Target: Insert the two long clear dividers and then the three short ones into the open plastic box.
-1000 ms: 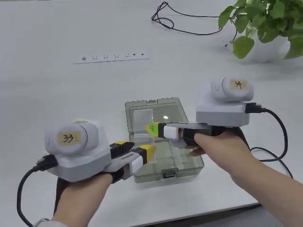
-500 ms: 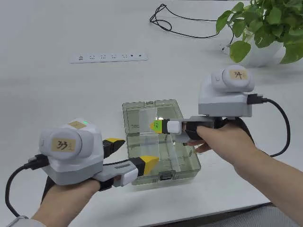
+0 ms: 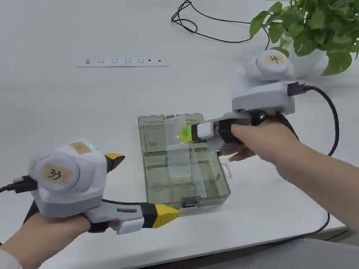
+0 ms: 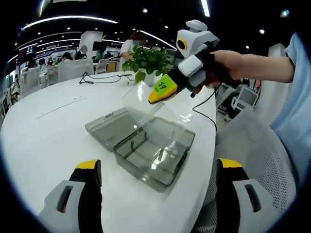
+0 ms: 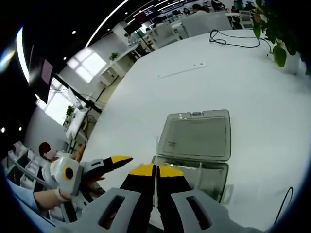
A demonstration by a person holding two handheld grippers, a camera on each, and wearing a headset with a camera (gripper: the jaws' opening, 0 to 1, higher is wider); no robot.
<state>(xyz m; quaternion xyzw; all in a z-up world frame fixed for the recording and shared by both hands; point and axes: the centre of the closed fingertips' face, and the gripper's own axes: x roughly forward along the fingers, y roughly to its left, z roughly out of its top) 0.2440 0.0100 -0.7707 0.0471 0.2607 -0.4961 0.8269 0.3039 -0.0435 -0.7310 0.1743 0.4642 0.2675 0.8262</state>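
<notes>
The right gripper (image 3: 188, 133) hovers over the middle of the open plastic box (image 3: 185, 203), its jaws pinching a clear divider (image 4: 163, 108) that hangs above the box's tray. The left gripper (image 3: 142, 185) sits by the box's front left corner, jaws spread wide.

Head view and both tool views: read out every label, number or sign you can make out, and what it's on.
"33": tan sticker on the left tool.
On the right tool, a second tan sticker: handwriting too blurred to read.
That tool's green tag, near where it is shut on a clear divider: illegible scrawl.
On the power strip: markings too small.
</notes>
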